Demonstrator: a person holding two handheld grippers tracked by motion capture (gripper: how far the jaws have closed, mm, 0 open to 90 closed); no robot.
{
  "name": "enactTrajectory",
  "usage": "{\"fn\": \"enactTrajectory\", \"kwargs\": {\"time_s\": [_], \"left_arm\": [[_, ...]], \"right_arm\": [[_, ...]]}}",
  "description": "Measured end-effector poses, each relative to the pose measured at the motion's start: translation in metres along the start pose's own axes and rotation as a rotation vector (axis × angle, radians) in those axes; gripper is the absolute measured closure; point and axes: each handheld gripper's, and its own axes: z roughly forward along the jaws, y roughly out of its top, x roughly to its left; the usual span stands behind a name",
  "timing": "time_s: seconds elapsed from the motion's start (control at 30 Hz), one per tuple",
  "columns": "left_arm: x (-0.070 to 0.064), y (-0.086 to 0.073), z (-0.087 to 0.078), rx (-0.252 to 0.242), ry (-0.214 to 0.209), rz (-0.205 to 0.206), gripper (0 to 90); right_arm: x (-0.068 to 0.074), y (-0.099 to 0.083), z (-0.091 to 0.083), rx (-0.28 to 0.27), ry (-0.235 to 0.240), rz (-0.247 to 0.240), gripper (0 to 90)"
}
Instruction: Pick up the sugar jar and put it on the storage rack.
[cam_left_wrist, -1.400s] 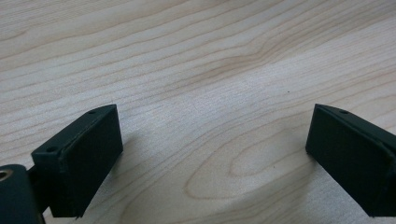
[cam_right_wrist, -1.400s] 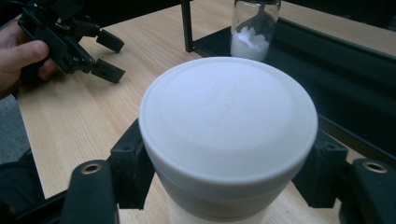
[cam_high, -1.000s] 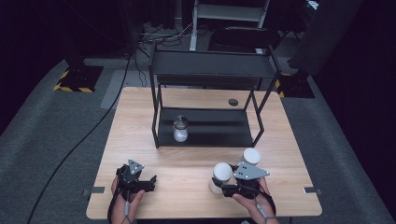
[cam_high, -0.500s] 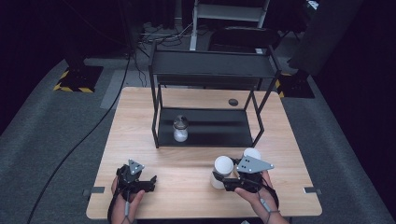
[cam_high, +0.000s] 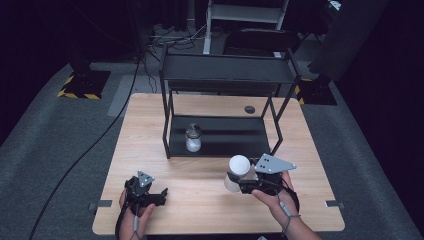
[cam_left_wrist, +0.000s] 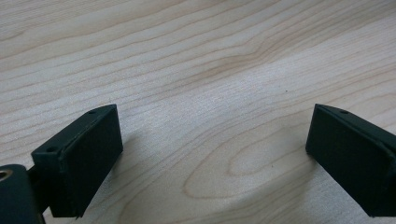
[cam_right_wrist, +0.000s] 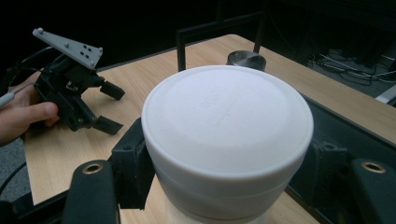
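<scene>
The right gripper (cam_high: 235, 181) grasps a white-lidded jar (cam_high: 236, 172), its jaws pressed against the jar's sides just below the lid, as the right gripper view shows (cam_right_wrist: 227, 140). In the high view the jar stands at the front right of the wooden table (cam_high: 150, 125), just in front of the black shelf rack (cam_high: 225, 75), near the rack's front right leg. Whether the jar rests on the table or is lifted clear of it cannot be told.

A second jar (cam_high: 193, 138), glass with a dark lid and white contents, stands on the rack's lower shelf towards its left end. A small dark disc (cam_high: 249, 109) lies on the table behind the rack.

The left gripper (cam_high: 150, 192) rests at the front left of the table, its jaws spread wide apart with nothing between them; the left gripper view shows bare wood grain under them (cam_left_wrist: 210, 121).

The step in hand appears to be carrying the grasped jar, probably to the lower shelf beside the glass jar. The next move would call for keeping the jar upright, passing it under the top shelf and clear of the front leg, and setting it down apart from the glass jar before releasing.
</scene>
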Motion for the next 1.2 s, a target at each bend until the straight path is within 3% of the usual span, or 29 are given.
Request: {"fn": "enactTrajectory", "kwargs": {"time_s": [0.63, 1.2], "left_arm": [[0.0, 0.0, 0.0, 0.0, 0.0, 0.0, 3.1], [0.0, 0.0, 0.0, 0.0, 0.0, 0.001, 2.7]], "right_arm": [[-0.019, 0.029, 0.014, -0.02, -0.05, 0.01, 33.1], [-0.041, 0.046, 0.048, -0.018, -0.078, 0.022, 33.2]]}}
